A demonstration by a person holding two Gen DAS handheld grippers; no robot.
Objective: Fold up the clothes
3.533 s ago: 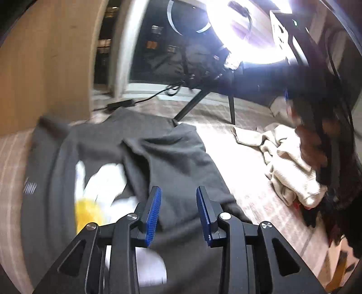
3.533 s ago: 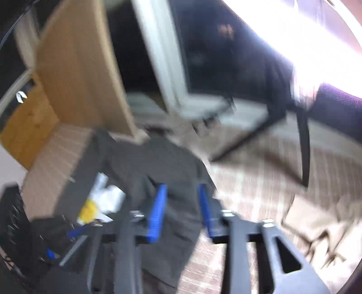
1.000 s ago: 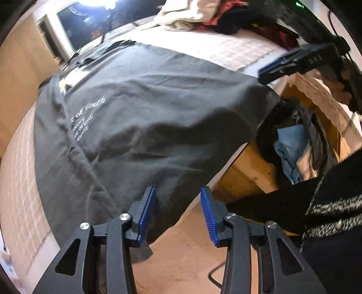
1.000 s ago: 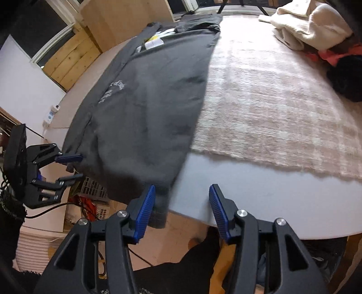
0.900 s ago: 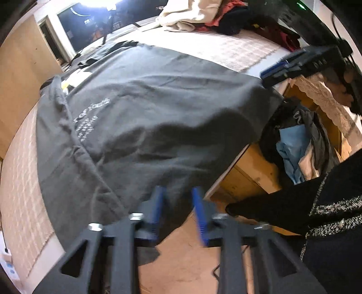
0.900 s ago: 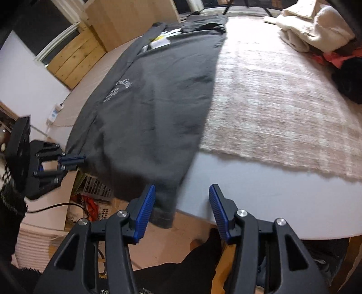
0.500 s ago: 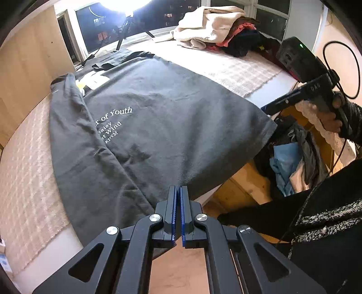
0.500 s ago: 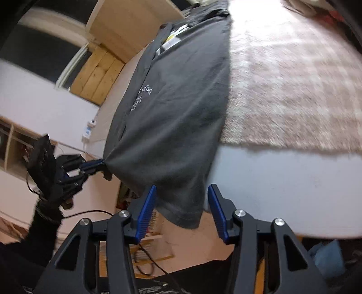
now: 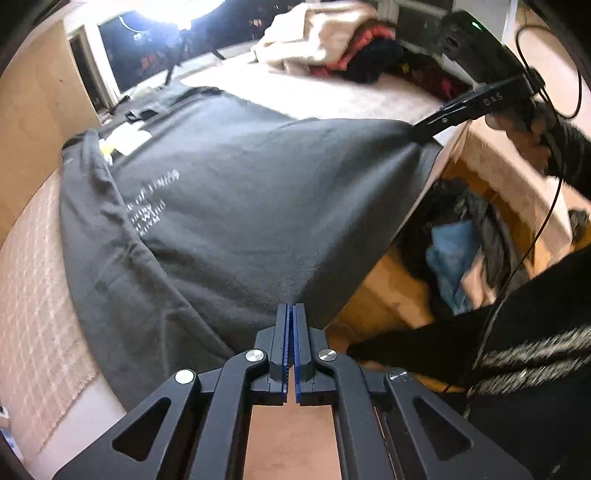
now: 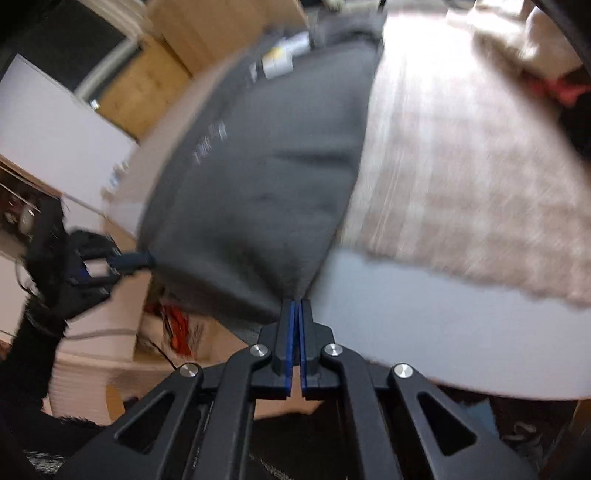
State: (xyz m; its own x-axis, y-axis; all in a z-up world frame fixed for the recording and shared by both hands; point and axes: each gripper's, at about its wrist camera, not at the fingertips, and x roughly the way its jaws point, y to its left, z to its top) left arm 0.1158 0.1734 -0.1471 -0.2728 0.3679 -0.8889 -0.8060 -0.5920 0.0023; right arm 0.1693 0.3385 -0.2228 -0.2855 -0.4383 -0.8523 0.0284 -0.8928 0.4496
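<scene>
Left wrist view, left gripper [image 9: 290, 314] jaws clamped on dark shirt [image 9: 258, 192] hem, right gripper [image 10: 296, 308] jaws pinching opposite corner, table edge [image 10: 424, 332] alongside

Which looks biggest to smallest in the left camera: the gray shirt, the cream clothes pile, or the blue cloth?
1. gray shirt
2. cream clothes pile
3. blue cloth

The pile and cloth look close in size, and the pile sits farther back, so their order is unsure.

plaid blanket [image 10: 461, 177], heaped laundry [image 9: 332, 44]
</scene>
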